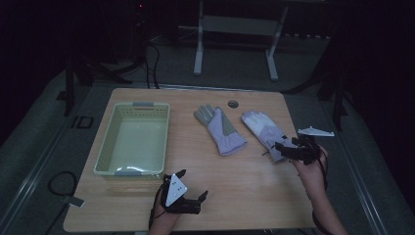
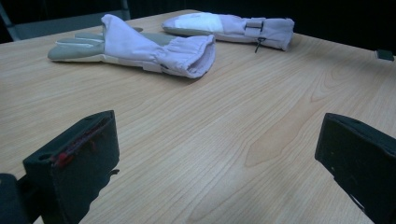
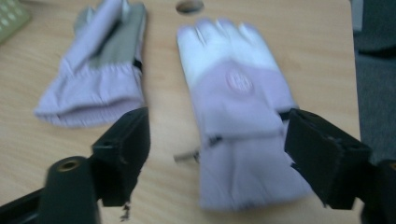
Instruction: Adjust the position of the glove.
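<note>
Two lilac gloves lie flat on the wooden table (image 1: 235, 176). The left glove (image 1: 219, 129) (image 2: 140, 51) (image 3: 95, 74) shows its grey palm. The right glove (image 1: 264, 128) (image 2: 229, 25) (image 3: 236, 116) shows its white back with a round logo. My right gripper (image 1: 283, 151) (image 3: 217, 140) is open, its jaws standing to either side of the right glove's cuff, just above it. My left gripper (image 1: 192, 185) (image 2: 215, 154) is open over bare table near the front edge, pointing toward the gloves, with nothing between its jaws.
A pale green basket (image 1: 105, 156) stands on the table's left half, nothing in it; its corner (image 3: 10, 16) shows in the right gripper view. A round hole (image 1: 233, 104) (image 3: 189, 6) sits near the far edge. Beyond the table stand a metal frame (image 1: 235, 34) and cables (image 1: 151, 58).
</note>
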